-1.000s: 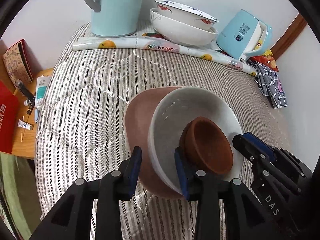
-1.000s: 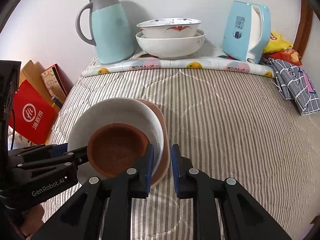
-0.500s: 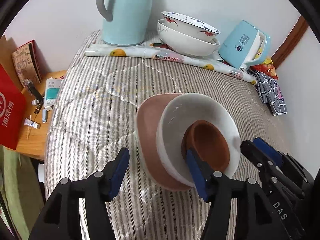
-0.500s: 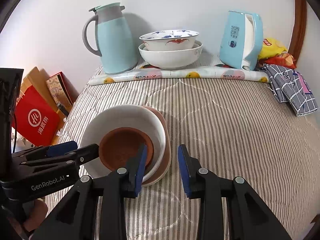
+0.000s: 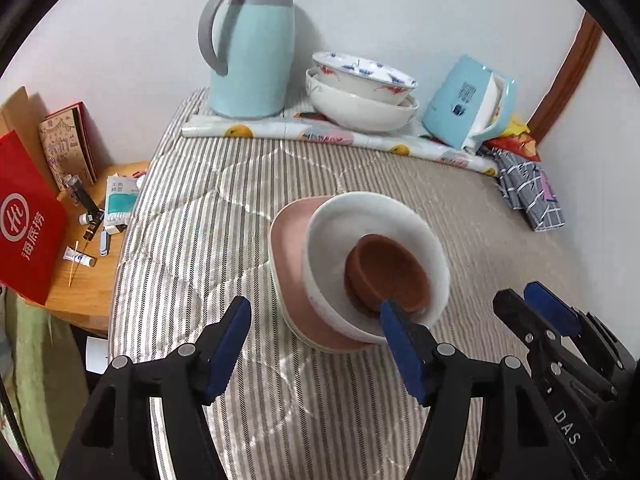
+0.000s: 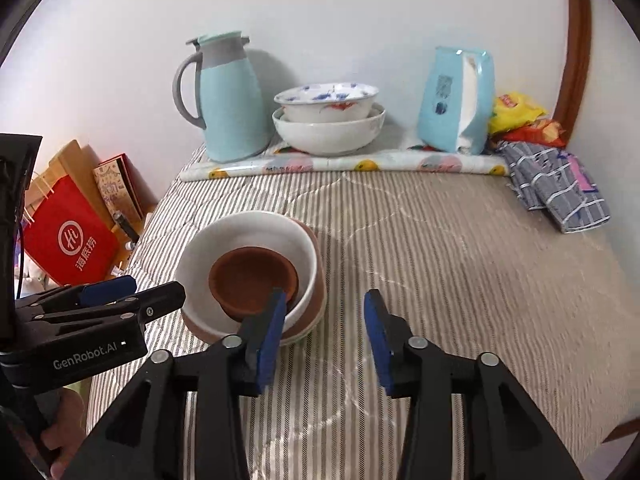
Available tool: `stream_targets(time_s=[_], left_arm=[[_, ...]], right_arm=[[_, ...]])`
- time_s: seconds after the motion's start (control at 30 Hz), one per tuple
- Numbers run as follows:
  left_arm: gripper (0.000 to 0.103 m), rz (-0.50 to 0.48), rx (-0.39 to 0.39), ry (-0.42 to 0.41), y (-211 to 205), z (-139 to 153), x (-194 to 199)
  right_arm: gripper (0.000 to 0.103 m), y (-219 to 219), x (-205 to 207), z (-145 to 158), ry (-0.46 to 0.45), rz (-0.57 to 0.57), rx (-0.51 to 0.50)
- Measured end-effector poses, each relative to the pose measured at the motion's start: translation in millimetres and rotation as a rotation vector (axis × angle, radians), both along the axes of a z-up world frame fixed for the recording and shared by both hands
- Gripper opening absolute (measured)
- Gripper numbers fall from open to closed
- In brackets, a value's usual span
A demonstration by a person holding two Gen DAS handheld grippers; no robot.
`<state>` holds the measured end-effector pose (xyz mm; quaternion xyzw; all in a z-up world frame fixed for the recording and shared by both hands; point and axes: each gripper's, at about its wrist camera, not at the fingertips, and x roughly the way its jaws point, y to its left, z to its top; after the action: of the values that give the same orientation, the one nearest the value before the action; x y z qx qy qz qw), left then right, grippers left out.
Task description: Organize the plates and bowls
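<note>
A stack rests on the striped quilt: a small brown bowl [image 5: 390, 274] inside a white bowl [image 5: 328, 236], on a pink plate [image 5: 286, 240]. The stack also shows in the right wrist view, with the brown bowl [image 6: 252, 276], the white bowl [image 6: 248, 226] and the pink plate [image 6: 318, 300]. My left gripper [image 5: 314, 344] is open and empty, just short of the stack's near left side. My right gripper [image 6: 324, 334] is open and empty, just right of the stack. Two patterned white bowls [image 5: 360, 98] sit nested at the back, also seen in the right wrist view [image 6: 328, 120].
A light blue jug [image 5: 250, 44] and a light blue kettle [image 5: 466, 106] stand at the back on a rolled fruit-print mat [image 5: 340, 138]. A checked cloth [image 6: 556, 186] and snack packets [image 6: 520, 118] lie at the right. A side table [image 5: 86, 256] with small items and a red bag [image 5: 26, 220] stands left.
Both grippers have opened and drawn back from the stack, which now rests on the quilt. The stack looks smaller and farther away in both views.
</note>
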<state>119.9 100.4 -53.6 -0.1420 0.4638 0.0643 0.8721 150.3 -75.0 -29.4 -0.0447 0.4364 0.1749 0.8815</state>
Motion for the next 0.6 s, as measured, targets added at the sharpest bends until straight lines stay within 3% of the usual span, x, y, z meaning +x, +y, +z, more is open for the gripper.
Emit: stream_targets(time_s=[0.43, 0.47, 0.53, 0.6], left_arm=[[0.070, -0.015, 0.094, -0.153, -36, 49, -55], [0.070, -0.020, 0.094, -0.159, -39, 52, -59], [0.070, -0.027, 0.099, -0.166, -44, 55, -65], [0.070, -0.025, 0.107, -0.183, -49, 60, -75]], right_arm=[[0.048, -31, -46, 37, -0.047, -0.050, 0.040], [0.052, -33, -50, 39, -0.053, -0.054, 0.044], [0.068, -41, -58, 43, -0.069, -0.074, 0.056], [0.074, -47, -66, 48, -0.090, -0.087, 0.067]])
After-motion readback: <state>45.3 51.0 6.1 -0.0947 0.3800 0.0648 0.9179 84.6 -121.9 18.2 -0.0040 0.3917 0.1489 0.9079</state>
